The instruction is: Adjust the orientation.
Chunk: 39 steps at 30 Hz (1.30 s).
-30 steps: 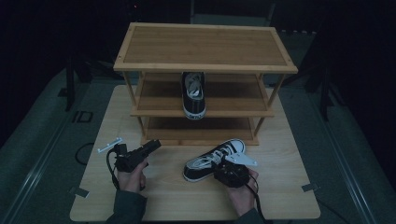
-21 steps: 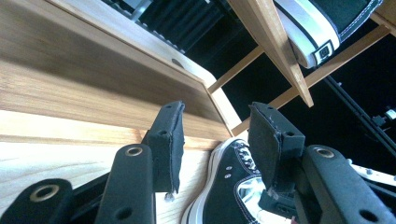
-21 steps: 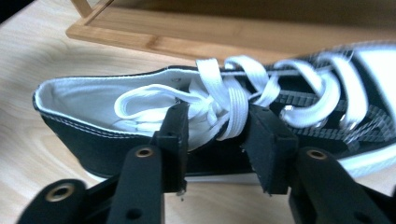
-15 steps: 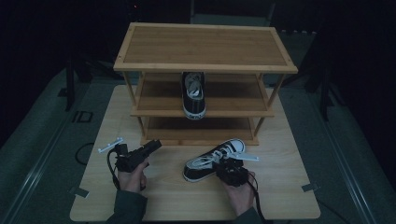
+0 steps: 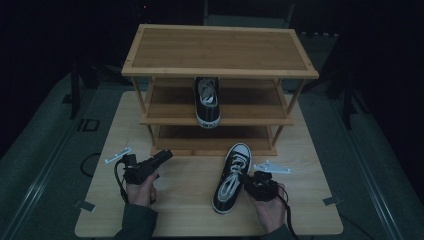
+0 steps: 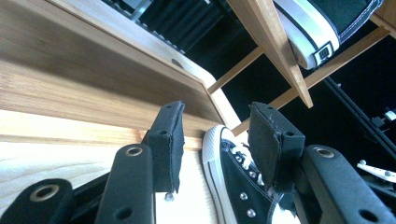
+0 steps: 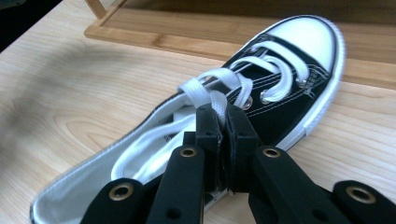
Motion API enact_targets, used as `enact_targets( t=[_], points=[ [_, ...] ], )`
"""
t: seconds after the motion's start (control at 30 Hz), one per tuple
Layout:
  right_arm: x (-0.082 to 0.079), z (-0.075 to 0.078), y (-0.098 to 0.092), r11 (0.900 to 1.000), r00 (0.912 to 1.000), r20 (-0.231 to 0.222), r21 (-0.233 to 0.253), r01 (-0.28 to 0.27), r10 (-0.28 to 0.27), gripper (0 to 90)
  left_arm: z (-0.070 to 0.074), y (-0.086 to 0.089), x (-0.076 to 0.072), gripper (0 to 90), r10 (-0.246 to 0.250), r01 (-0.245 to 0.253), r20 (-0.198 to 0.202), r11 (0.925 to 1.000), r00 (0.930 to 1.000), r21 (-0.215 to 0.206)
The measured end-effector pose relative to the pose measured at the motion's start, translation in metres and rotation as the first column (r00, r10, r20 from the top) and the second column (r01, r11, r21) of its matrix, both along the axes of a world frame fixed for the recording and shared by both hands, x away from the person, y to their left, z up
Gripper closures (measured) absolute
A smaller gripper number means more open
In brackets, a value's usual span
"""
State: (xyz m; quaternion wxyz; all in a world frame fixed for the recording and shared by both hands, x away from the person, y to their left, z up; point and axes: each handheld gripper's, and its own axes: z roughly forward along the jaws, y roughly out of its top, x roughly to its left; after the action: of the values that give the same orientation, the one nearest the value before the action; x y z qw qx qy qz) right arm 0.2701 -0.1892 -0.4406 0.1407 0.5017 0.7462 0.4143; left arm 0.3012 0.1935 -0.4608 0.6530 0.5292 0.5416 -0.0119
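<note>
A black high-top sneaker with white laces and toe cap lies on the table, toe toward the wooden shoe rack. My right gripper is shut on its right side wall by the laces; in the right gripper view the jaws pinch that edge of the sneaker. The matching sneaker stands on the middle shelf, heel toward me. My left gripper is open to the left of the table sneaker, holding nothing. In the left gripper view the gripper frames the sneaker's toe.
The rack has three shelves; its base rail lies just ahead of the sneaker's toe. The light wood table has bare room in front and at both sides. Cables trail from both grippers toward the person's hands.
The table sneaker has swung from lying diagonally to pointing its toe at the rack, its heel now nearer the person. The right gripper turned with it. The left gripper has barely moved.
</note>
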Motion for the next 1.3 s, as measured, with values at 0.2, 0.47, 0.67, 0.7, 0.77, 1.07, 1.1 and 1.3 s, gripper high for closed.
enact_targets(
  t=[0.2,0.47,0.67,0.7,0.77,1.07,1.1,1.3],
  points=[
    [-0.003,0.001,-0.020,1.000,0.9999,0.011,0.010,-0.010,0.009,85.9,-0.001,0.000,0.001,55.9,-0.004,0.004,-0.002,1.0000,1.0000,0.005],
    [-0.006,-0.002,-0.019,1.000,0.9997,-0.010,0.002,-0.024,0.024,80.7,0.000,0.000,0.000,55.9,0.000,0.000,-0.001,1.0000,1.0000,-0.002],
    [-0.007,-0.007,-0.016,1.000,0.9996,-0.023,-0.015,-0.016,0.015,71.4,-0.001,0.000,0.000,55.9,-0.004,0.004,-0.001,1.0000,1.0000,0.004],
    [-0.007,-0.010,-0.015,1.000,0.9991,-0.040,-0.020,-0.013,0.012,71.2,0.000,-0.001,0.000,55.9,-0.004,0.004,-0.004,1.0000,1.0000,0.002],
    [-0.006,-0.013,-0.015,1.000,0.9990,-0.044,-0.022,-0.012,0.011,72.0,0.000,-0.001,0.000,55.9,-0.004,0.004,-0.002,1.0000,1.0000,0.002],
    [0.003,-0.015,-0.025,0.993,0.9890,-0.143,0.116,-0.020,0.037,87.7,-0.002,-0.001,0.001,55.9,-0.003,0.003,-0.005,1.0000,1.0000,0.004],
    [0.003,-0.015,-0.027,0.990,0.9889,-0.144,0.138,-0.019,0.039,87.7,-0.003,0.000,0.001,55.9,-0.002,0.002,-0.007,1.0000,1.0000,0.007],
    [0.002,-0.017,-0.037,0.981,0.9916,-0.117,0.193,-0.031,0.055,88.0,-0.005,0.001,0.002,55.9,0.006,-0.005,-0.014,0.9999,0.9999,0.009]
  ],
)
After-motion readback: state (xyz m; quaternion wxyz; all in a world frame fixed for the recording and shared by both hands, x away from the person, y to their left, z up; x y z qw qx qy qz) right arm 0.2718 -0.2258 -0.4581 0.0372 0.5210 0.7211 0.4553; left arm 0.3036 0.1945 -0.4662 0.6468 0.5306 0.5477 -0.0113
